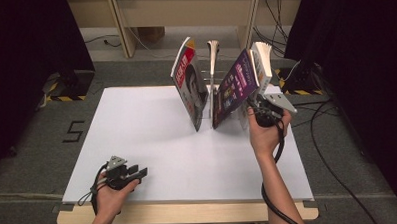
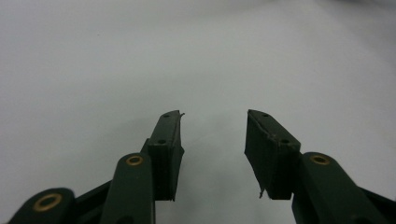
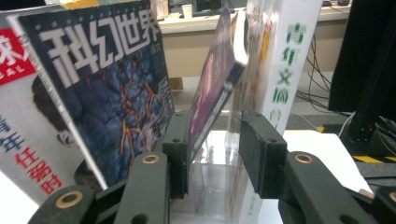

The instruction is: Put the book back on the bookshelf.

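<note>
Right gripper (image 3: 212, 154) is up at the clear acrylic book rack (image 3: 212, 186) on the far right of the white table (image 1: 152, 143), its jaws apart around the lower edge of the purple magazine (image 3: 212, 88); that magazine leans between them, close against the left jaw, with a gap to the other. No pad visibly presses on it. In the high view the purple magazine (image 1: 234, 85) tilts leftward just above the right gripper (image 1: 264, 111). A white book with green lettering (image 3: 280, 79) stands just right of it, a dark blue magazine (image 3: 107, 88) to its left. Left gripper (image 2: 212, 149) rests near the table's front left corner, jaws spread wide with nothing between them, well apart from the rack.
</note>
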